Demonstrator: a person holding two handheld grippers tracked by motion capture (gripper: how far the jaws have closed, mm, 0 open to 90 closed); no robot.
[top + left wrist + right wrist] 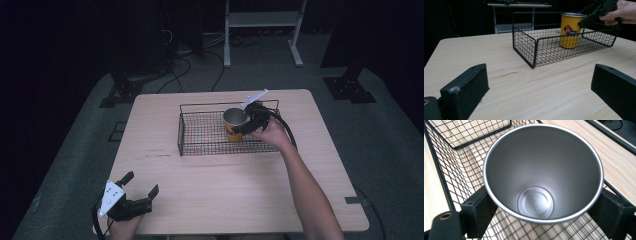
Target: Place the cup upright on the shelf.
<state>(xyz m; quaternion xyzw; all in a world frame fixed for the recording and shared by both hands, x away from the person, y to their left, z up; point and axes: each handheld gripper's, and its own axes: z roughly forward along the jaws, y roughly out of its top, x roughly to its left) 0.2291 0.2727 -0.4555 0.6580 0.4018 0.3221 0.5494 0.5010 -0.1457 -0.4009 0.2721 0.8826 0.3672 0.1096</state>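
High view shows the yellow cup (pixel 234 125) standing upright in the wire basket (pixel 200 145) with the right gripper (pixel 248 125) fingers clamped around it, so only letting go seems left, while the left gripper (pixel 141 184) rests spread open on the worktop (pixel 225 190).

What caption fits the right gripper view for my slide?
Right gripper clasping an empty steel-lined cup inside the black wire basket.

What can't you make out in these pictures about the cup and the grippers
- Right gripper view: whether the jaws press the cup; its rim hides the contact.
- High view: cup's base in the basket is too small.
- Left gripper view: the cup's label print is too small to read.
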